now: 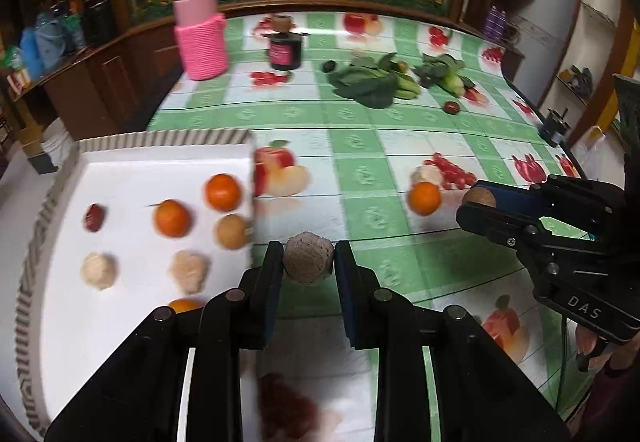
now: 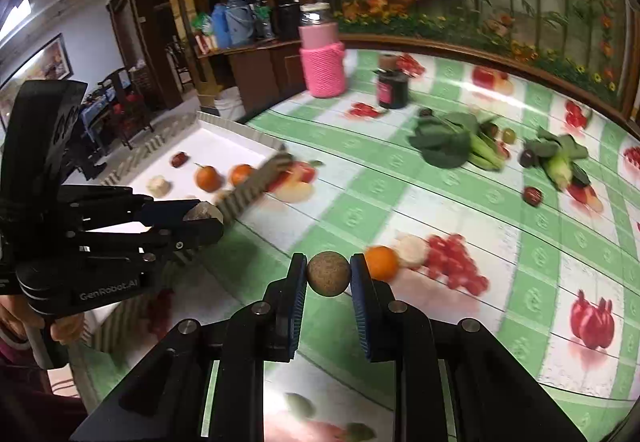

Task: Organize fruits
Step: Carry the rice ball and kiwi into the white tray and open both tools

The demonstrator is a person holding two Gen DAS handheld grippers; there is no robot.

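Observation:
My left gripper (image 1: 308, 260) is shut on a rough grey-brown round fruit (image 1: 308, 261), held above the table beside the right edge of the white tray (image 1: 132, 162). The tray holds oranges (image 1: 223, 192), a brown fruit (image 1: 233, 231), a dark red fruit (image 1: 94, 217) and pale lumpy fruits (image 1: 99, 271). My right gripper (image 2: 329, 274) is shut on a smooth brown round fruit (image 2: 329, 274) above the table; it also shows in the left wrist view (image 1: 480, 204). An orange (image 2: 382, 262) and a pale fruit (image 2: 412, 251) lie on the table just beyond it.
Leafy greens (image 1: 366, 82), corn (image 2: 560, 170) and small dark fruits (image 2: 533, 197) lie at the far side. A pink-sleeved jar (image 1: 200, 38) and a dark jar (image 1: 285, 49) stand at the back. A wooden ledge borders the table.

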